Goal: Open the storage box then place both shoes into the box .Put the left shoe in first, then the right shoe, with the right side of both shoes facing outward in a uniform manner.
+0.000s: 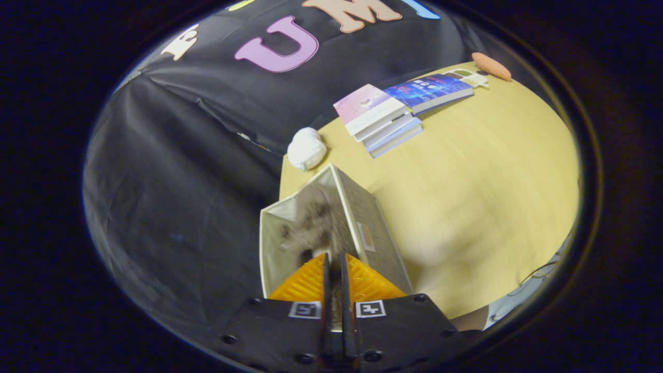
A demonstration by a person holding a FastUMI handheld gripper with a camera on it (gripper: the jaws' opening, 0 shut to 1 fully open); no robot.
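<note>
The gripper (335,259) has its two orange fingers (305,284) drawn close together, only a thin slit between them, and whether a sliver of fabric is pinched in that slit I cannot tell. Just ahead, at twelve o'clock from the tips, sits the storage box (375,228), a pale fabric-sided thing at the near corner of the worktop (492,181), its grey patterned flap (313,220) blurred right at the fingertips. My read: this box is light and soft-walled, likely to slide or buckle if shoved, so the flap's free edge is the place to take hold, pinched thin and lifted gently. No shoes to report from here. Beyond the box, at about eleven o'clock, a white crumpled lump (306,147) rests at the worktop's edge. Further out toward one o'clock lies a stack of books (386,122), with another blue-covered book (432,90) beside it, and past those a small orange oval object (491,66).
</note>
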